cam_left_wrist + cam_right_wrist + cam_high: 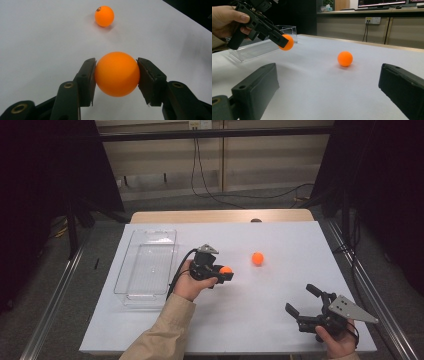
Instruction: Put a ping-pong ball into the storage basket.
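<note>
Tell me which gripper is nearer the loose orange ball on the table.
Left. The left gripper sits just left of the loose orange ball; the right gripper waits open, nearer the person.

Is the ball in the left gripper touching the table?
Apart. The right gripper view shows the held ball in the left gripper, lifted clear above the table.

Black two-jaw tongs (227, 275), trailing black cable (178, 267), grey triangular plate (351, 309), beige sleeve (162, 332).

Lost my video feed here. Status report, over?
Left hand-held gripper shut on orange ball, lifted. Right hand-held gripper open, idle. Second ball on table, clear tray unobstructed.
</note>
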Available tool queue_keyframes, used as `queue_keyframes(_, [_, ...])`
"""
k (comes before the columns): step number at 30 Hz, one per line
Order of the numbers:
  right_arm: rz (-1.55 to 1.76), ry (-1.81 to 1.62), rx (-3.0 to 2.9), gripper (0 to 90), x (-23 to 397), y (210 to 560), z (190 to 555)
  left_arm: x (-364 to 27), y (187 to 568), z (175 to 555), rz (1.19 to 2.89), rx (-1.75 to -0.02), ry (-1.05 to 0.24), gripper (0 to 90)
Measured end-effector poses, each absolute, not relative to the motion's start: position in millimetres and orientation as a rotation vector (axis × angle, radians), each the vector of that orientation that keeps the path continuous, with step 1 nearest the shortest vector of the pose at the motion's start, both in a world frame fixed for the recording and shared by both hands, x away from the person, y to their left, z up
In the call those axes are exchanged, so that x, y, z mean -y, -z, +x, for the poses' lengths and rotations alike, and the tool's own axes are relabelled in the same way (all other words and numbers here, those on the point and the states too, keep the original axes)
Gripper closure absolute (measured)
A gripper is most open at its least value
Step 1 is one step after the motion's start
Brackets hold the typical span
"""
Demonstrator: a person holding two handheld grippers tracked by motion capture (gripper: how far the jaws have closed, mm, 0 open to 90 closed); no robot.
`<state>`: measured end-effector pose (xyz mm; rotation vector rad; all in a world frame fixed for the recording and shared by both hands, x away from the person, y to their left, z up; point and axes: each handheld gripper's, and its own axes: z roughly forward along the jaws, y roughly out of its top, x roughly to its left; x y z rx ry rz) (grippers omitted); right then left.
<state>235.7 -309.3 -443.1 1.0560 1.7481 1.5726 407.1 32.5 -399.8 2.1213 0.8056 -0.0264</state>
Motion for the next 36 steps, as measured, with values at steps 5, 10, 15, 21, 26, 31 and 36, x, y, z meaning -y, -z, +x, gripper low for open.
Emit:
queue_keyframes(5, [1.062,-1.579,-1.74,2.2,309.3,442.9,235.7,-36.3,398.0,408.4,2.111,-0.82,0.029,51.0])
queue_keyframes(10, [1.053,-1.574,-1.748,2.2,309.7,442.8,235.6,-38.6,396.9,408.9,2.105,-0.831,0.025,51.0])
queue_keyframes(15, [1.061,-1.58,-1.74,2.2,309.2,442.8,235.6,-41.2,394.7,409.7,2.1,-0.832,0.026,51.0])
queue_keyframes(21, [1.058,-1.578,-1.745,2.3,309.3,442.9,235.5,-44.8,392.7,410.6,2.096,-0.842,0.017,51.0])
queue_keyframes(26, [1.058,-1.579,-1.745,2.2,309.2,442.9,235.6,-50.0,389.5,411.8,2.087,-0.849,0.013,51.0])
queue_keyframes(31, [1.057,-1.578,-1.744,2.3,309.0,442.8,235.5,-53.5,388.1,412.7,2.083,-0.857,0.011,51.0])
queue_keyframes(36, [1.053,-1.576,-1.747,2.3,309.1,442.9,235.6,-57.1,386.1,413.4,2.074,-0.865,0.007,51.0])
